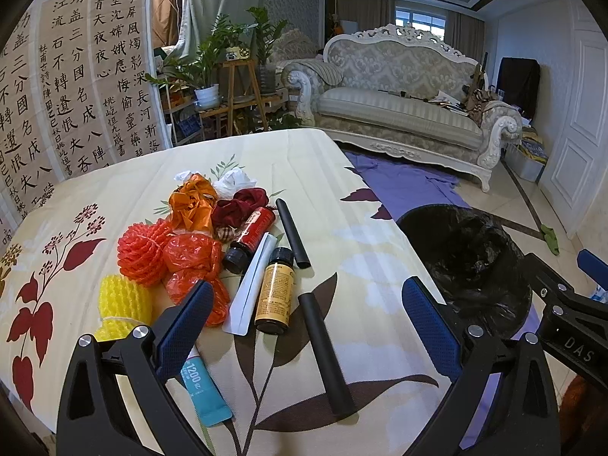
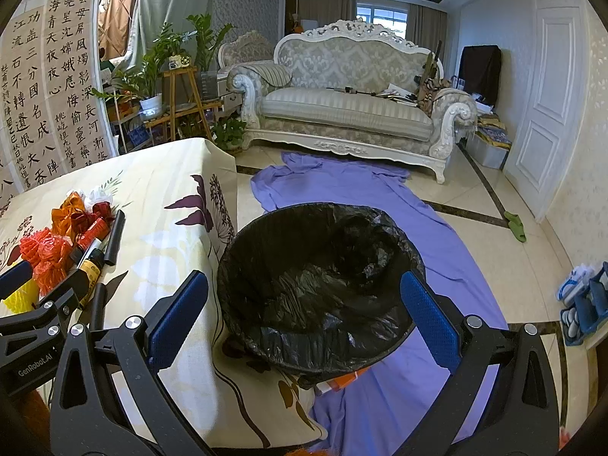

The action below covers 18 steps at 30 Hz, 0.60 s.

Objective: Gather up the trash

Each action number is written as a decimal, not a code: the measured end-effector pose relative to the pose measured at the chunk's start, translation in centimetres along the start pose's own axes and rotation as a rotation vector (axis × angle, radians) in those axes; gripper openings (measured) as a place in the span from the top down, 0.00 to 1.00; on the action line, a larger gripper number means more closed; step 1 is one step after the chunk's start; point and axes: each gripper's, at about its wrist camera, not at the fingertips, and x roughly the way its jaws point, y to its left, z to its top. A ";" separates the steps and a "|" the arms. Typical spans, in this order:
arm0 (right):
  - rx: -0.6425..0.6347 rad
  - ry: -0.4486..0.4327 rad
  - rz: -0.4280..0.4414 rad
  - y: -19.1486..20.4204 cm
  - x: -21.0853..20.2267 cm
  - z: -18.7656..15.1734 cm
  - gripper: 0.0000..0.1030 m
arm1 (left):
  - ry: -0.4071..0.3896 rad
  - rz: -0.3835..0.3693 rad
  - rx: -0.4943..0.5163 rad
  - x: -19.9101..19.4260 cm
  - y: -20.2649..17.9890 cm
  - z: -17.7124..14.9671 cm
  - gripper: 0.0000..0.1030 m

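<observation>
Hovering over the table [image 1: 323, 159], the left gripper [image 1: 304, 311] has its jaws spread wide with nothing between them, which suits a first pick from the trash pile [image 1: 212, 250] heaped ahead of it and toward its left jaw. A black tube [image 1: 326, 353] lies lengthwise in the gap between the jaws, a yellow bottle [image 1: 274, 292] and a white packet [image 1: 249, 288] sit just ahead of the left jaw, and a blue tube [image 1: 203, 391] pokes out from beneath that jaw. Further ahead lie a red bottle [image 1: 249, 239], a second black tube [image 1: 292, 233], orange and yellow netting and crumpled wrappers, all touching or overlapping, probably gathered so each can be taken in turn. The right gripper [image 2: 304, 311] also stands open and empty, its jaws framing the bin [image 2: 319, 285], which stands on the floor just beside the table edge, lined with a black bag; that placement likely keeps the drop short. The table wears a cream cloth with leaf and flower prints. A purple sheet [image 2: 342, 186] is spread on the tiled floor under the bin, and beyond it stand a sofa [image 2: 349, 87], potted plants [image 2: 163, 60], calligraphy sheets [image 2: 49, 87] and a white door [image 2: 547, 95].
</observation>
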 end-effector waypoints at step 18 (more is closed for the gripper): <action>-0.007 0.024 0.039 0.3 0.1 -1.7 0.05 | 0.012 -0.005 -0.005 -0.1 1.1 -0.7 0.07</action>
